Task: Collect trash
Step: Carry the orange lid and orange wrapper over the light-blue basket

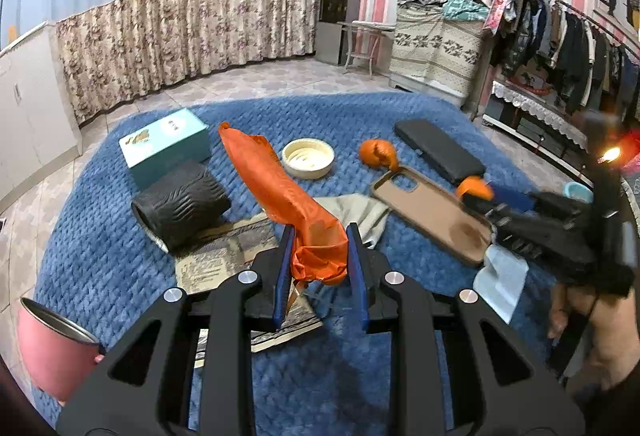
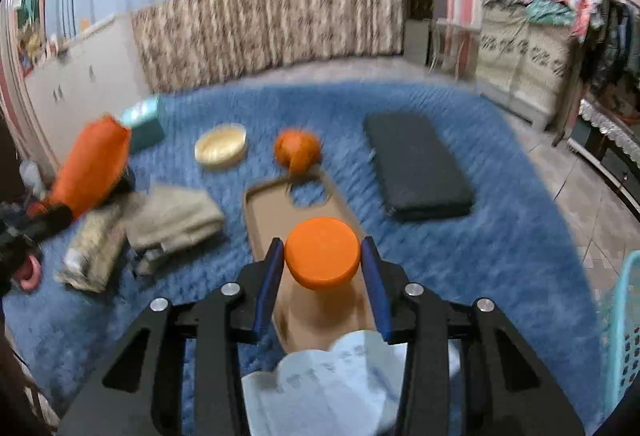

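While both claws carry trash, we are mid-collection. Our left claw (image 1: 320, 256) is clamped on the crumpled base of an orange bag (image 1: 280, 188), lifted over the blue bed (image 1: 100, 256). Our right claw (image 2: 324, 268) grips an orange cap (image 2: 323, 253) above the phone case (image 2: 276, 212). Orange peel (image 2: 298, 150) sits on the bed just past the case. Next we likely carry the cap to the teal basket (image 2: 624, 320) at right or into the bag, which needs opening.
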The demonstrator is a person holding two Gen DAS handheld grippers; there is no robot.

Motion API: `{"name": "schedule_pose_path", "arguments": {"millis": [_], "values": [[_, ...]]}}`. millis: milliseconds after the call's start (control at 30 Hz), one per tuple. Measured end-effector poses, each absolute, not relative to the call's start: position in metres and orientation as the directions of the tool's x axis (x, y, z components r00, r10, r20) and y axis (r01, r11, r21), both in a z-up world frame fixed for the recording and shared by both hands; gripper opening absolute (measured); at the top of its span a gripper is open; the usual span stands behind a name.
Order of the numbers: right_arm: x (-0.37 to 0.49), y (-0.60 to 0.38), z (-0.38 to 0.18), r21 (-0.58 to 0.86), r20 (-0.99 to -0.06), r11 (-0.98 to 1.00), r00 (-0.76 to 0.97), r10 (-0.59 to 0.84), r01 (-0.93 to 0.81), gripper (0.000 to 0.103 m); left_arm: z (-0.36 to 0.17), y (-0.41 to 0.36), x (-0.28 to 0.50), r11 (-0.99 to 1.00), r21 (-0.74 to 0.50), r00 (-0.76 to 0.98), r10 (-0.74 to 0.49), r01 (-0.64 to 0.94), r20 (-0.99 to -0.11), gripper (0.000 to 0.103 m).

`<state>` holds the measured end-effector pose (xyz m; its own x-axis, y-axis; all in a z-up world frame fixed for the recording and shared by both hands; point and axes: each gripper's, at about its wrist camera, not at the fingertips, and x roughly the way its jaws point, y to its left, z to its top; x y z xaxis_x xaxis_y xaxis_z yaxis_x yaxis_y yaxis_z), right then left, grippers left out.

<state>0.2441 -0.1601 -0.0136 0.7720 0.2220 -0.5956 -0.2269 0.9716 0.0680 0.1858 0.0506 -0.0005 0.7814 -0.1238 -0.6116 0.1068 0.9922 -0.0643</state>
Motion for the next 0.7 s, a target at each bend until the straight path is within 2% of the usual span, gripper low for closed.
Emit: {"name": "schedule_pose_path", "arguments": {"millis": [133, 267, 500, 700], "values": [[0.215, -0.200, 0.020, 0.028, -0.519, 0.990, 0.845, 0.132, -0.137, 0.040, 0.012, 0.033, 0.186, 0.987, -0.045, 0.793, -0.153, 0.157, -0.589, 0.024], [0.192, -0.252, 0.034, 0.003, -0.485, 1.000, 0.875, 0.019, -0.020, 0.040, 0.020, 0.005, 0.192, 0.975, -0.063, 0.785, -0.209, 0.213, -0.582, 0.024], [0.148, -0.345, 0.053, 0.036, -0.447, 0.972, 0.874, -0.193, 0.233, 0.040, 0.040, -0.091, 0.198, 0.918, -0.029, 0.774, -0.350, 0.395, -0.528, 0.024], [0.118, -0.411, 0.054, 0.113, -0.405, 0.920, 0.863, -0.301, 0.374, 0.040, 0.048, -0.174, 0.187, 0.834, -0.020, 0.720, -0.487, 0.551, -0.494, 0.024]]}}
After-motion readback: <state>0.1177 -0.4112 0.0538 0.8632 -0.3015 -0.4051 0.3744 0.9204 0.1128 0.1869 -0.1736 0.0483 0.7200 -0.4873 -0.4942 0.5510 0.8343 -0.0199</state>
